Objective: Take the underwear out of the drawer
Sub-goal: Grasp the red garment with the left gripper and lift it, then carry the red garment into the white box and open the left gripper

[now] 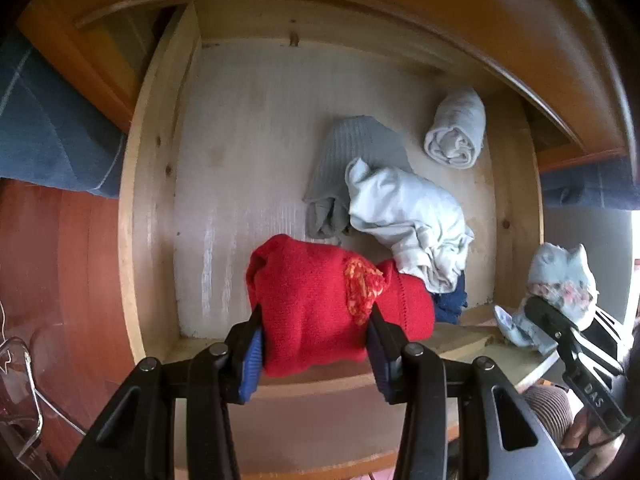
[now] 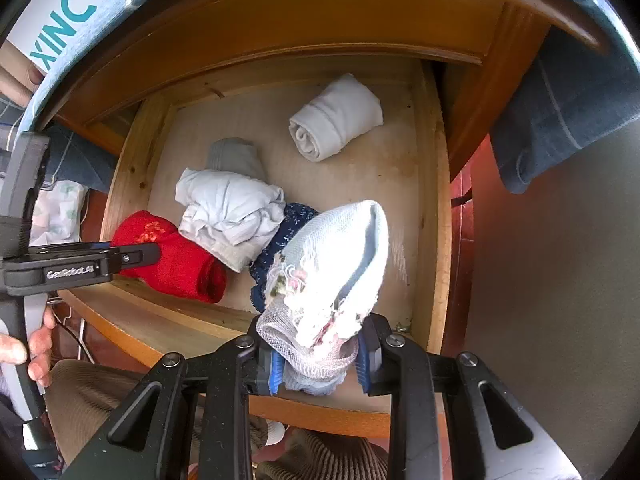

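Observation:
An open wooden drawer point(image 1: 148, 184) point(image 2: 434, 216) holds rolled underwear. My left gripper point(image 1: 316, 344) is shut on a red roll point(image 1: 312, 300) point(image 2: 176, 256) with an orange patch, raised over the drawer's front edge. My right gripper point(image 2: 316, 360) is shut on a pale blue lace-trimmed roll point(image 2: 332, 276) point(image 1: 560, 284), held above the front right corner. Inside lie a pale blue crumpled piece point(image 1: 404, 216) point(image 2: 228, 212), a grey roll point(image 1: 352, 160) point(image 2: 236, 156), a white roll point(image 1: 456, 128) point(image 2: 336, 116) at the back, and a dark blue piece point(image 1: 450, 302) point(image 2: 280, 248), partly hidden.
The drawer's left half shows a bare pale bottom point(image 1: 248, 140). The cabinet front point(image 1: 480, 12) overhangs the drawer's back. Blue cloth point(image 1: 44, 128) hangs at both sides. A reddish wooden floor point(image 1: 60, 264) lies left. A hand point(image 2: 36, 352) holds the left gripper's handle.

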Demonstrator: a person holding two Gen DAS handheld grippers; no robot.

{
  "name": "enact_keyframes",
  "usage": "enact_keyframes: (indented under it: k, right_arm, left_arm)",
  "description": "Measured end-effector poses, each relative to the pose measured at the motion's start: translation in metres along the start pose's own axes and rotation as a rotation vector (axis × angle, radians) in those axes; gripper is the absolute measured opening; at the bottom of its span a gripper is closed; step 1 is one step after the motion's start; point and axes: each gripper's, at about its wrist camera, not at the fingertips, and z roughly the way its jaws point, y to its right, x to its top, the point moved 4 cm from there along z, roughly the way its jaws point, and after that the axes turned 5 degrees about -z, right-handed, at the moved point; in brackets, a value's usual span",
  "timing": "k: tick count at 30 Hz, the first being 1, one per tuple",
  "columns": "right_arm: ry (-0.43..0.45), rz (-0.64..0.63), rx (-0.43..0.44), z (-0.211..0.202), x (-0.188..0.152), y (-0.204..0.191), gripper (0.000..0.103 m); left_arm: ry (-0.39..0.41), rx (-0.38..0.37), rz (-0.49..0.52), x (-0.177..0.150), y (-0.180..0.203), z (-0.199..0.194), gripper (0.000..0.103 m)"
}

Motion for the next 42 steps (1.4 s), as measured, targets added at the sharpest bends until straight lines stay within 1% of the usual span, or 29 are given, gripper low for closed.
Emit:
enact_keyframes:
  k: [5, 10, 14, 25, 31, 35, 37, 42]
  right_arm:
    - [0.004, -0.005, -0.009, -0.001, -0.001, 0.0, 0.026]
    - [0.004, -0.007, -0.011, -0.001, -0.001, 0.0, 0.026]
    - [0.006, -0.009, -0.013, -0.001, -0.001, -0.001, 0.025]
    - [0.011, -0.018, -0.028, -0.002, -0.002, -0.002, 0.025]
    - [0.006, -0.018, -0.03, -0.002, -0.001, -0.002, 0.025]
    - [0.005, -0.019, -0.035, -0.002, -0.001, -0.002, 0.025]
    - [0.004, -0.022, -0.039, -0.001, -0.001, -0.002, 0.025]
    - [0.003, -0.026, -0.048, -0.002, -0.001, -0.003, 0.025]
  left_arm:
    - [0.059, 0.021, 0.027, -0.009, 0.0, -0.018, 0.045]
    - [0.113, 0.025, 0.02, -0.017, -0.002, -0.032, 0.045]
    - [0.14, 0.019, 0.02, -0.023, -0.002, -0.045, 0.045]
    - [0.246, 0.053, 0.057, -0.035, 0.002, -0.078, 0.045]
    - [0.322, 0.055, 0.089, -0.041, 0.008, -0.107, 0.045]
    - [0.357, 0.045, 0.113, -0.047, 0.014, -0.125, 0.045]
    - [0.385, 0.055, 0.125, -0.051, 0.017, -0.136, 0.045]
    - [0.438, 0.045, 0.151, -0.058, 0.023, -0.167, 0.045]
